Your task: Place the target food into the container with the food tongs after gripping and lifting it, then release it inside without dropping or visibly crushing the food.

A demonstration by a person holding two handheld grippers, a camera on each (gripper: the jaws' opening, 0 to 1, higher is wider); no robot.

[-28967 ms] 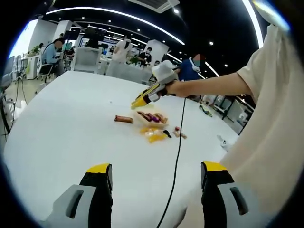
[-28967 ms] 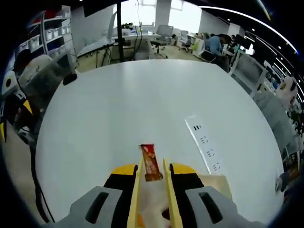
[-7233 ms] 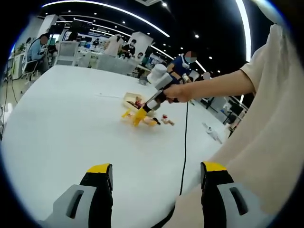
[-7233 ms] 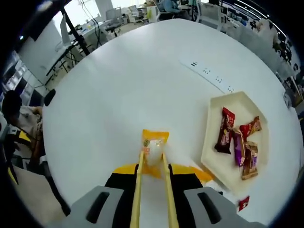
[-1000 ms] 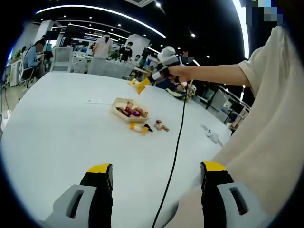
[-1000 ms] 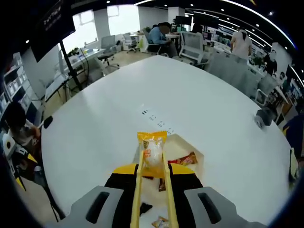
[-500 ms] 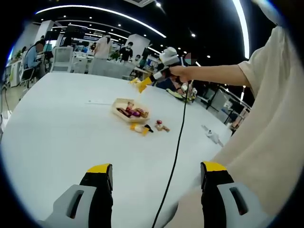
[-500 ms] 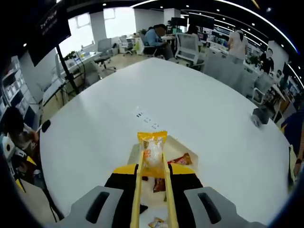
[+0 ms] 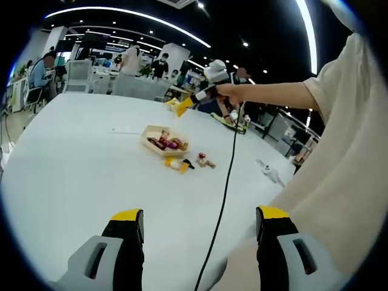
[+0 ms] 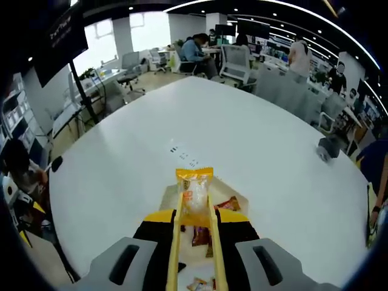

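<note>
My right gripper (image 10: pixel 194 227) clamps slim yellow tongs (image 10: pixel 193 242) narrowly on a crinkly yellow-and-clear plastic snack packet (image 10: pixel 194 191), held up over the shallow cream hexagonal tray (image 10: pixel 173 194) holding glossy red and purple wrapped bars (image 10: pixel 225 204). Smooth white round tabletop (image 10: pixel 242 139) underneath. Loose wrapped snacks (image 9: pixel 182 163) lie beside the tray. My left gripper (image 9: pixel 197 233) stands wide, empty.
</note>
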